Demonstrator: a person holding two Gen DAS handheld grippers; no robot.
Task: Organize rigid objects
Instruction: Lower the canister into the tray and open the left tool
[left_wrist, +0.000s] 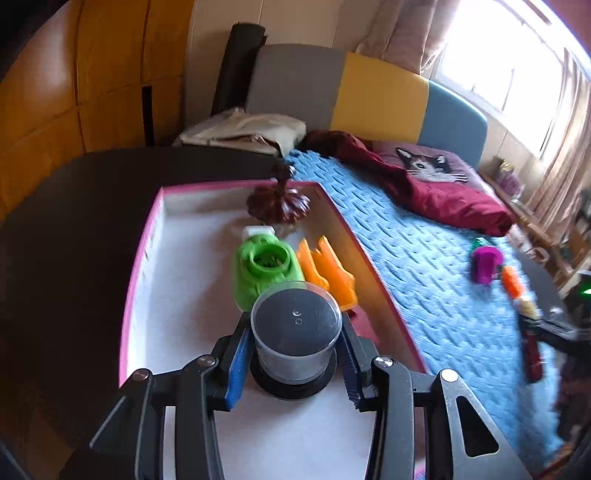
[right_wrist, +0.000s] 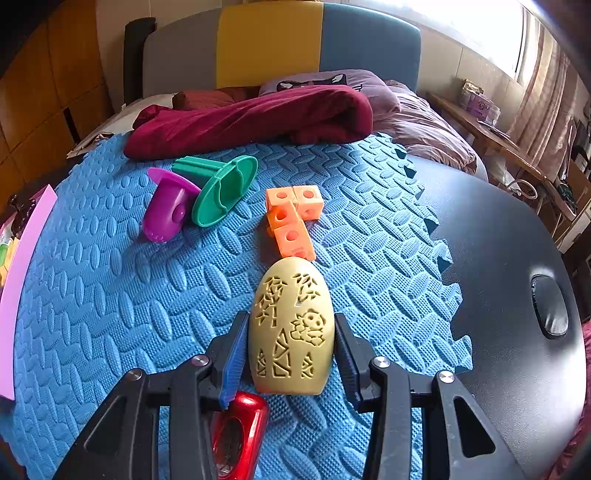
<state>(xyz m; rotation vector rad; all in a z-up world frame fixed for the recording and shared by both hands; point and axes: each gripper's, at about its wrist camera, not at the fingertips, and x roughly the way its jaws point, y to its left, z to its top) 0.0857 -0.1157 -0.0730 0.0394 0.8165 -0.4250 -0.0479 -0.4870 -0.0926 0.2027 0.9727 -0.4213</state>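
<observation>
Our left gripper (left_wrist: 295, 354) clamps a clear-lidded jar (left_wrist: 295, 332) over the pink-rimmed box (left_wrist: 144, 251); our right gripper (right_wrist: 290, 350) grips a carved yellow egg (right_wrist: 291, 328) on the blue mat (right_wrist: 110, 295)

right gripper (right_wrist: 291, 347) | clamps carved egg (right_wrist: 291, 328) | blue mat (right_wrist: 110, 295)

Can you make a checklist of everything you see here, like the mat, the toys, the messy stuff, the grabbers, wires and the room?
Surface: blue foam mat on a black table.
Job's things: box holds green toy, orange piece, brown ornament. On mat: purple toy, teal toy, orange blocks, red thing.
Clutter: maroon blanket, cat pillow.
Grippers: left gripper around a clear jar; right gripper around a yellow egg.
Cables: nothing seen.
Surroundings: bed headboard, window, wooden wardrobe.
</observation>
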